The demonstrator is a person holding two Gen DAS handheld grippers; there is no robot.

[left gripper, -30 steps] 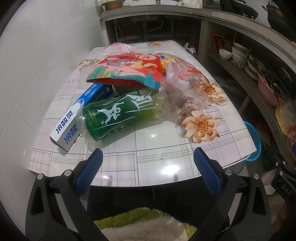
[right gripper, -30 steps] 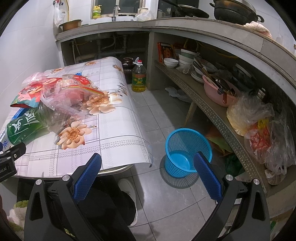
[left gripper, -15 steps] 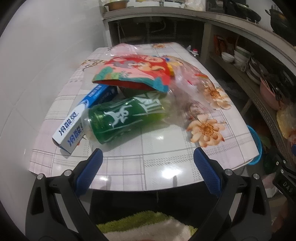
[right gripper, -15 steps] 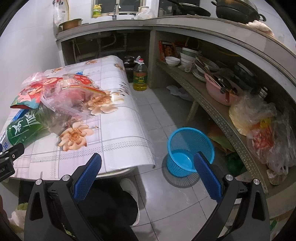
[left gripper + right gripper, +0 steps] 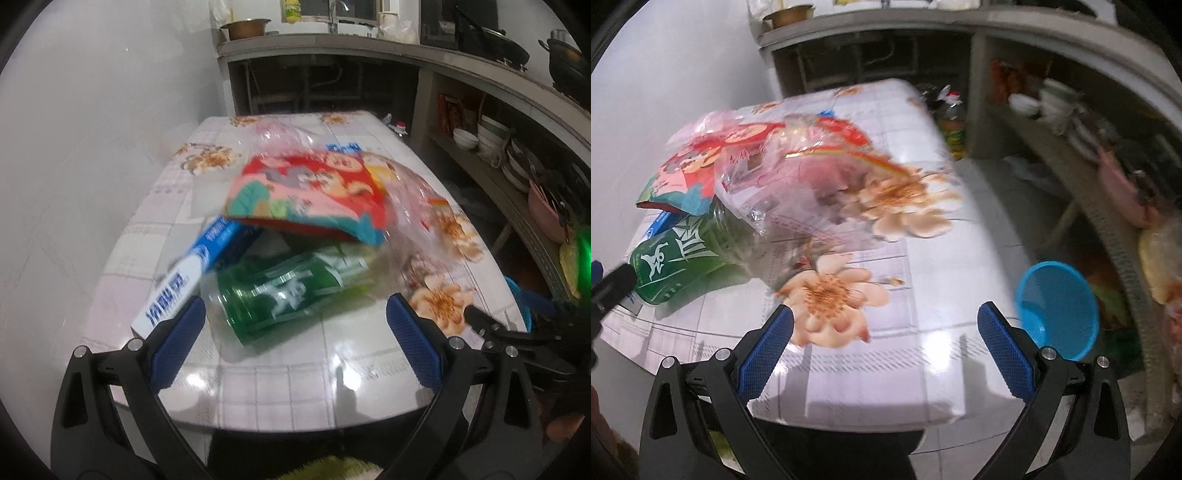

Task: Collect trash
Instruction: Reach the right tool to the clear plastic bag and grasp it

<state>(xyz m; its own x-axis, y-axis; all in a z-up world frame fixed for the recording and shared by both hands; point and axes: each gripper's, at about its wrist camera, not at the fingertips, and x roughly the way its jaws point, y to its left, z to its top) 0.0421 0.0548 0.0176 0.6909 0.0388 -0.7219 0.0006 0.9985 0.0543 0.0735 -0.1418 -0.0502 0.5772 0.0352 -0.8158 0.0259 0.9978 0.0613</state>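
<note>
A pile of trash lies on the flowered table (image 5: 280,376). Its parts are a green plastic bottle (image 5: 284,291) on its side, a blue and white toothpaste box (image 5: 184,280), a red snack bag (image 5: 310,192) and a crumpled clear plastic bag (image 5: 812,184). My left gripper (image 5: 295,343) is open over the table's near edge, its blue pads on either side of the bottle's base. My right gripper (image 5: 886,350) is open above the near right part of the table (image 5: 871,373), short of the clear bag. Its fingers hold nothing. The green bottle (image 5: 679,258) lies to its left.
A blue mesh basket (image 5: 1056,306) stands on the floor right of the table. Shelves with bowls (image 5: 491,136) and pots run along the right. A white wall (image 5: 92,147) borders the table on the left. An oil bottle (image 5: 951,129) stands behind the table.
Both grippers have moved forward over the table toward the trash pile, so the bottle and bags look larger. The right gripper has also swung left. Nothing has been grasped.
</note>
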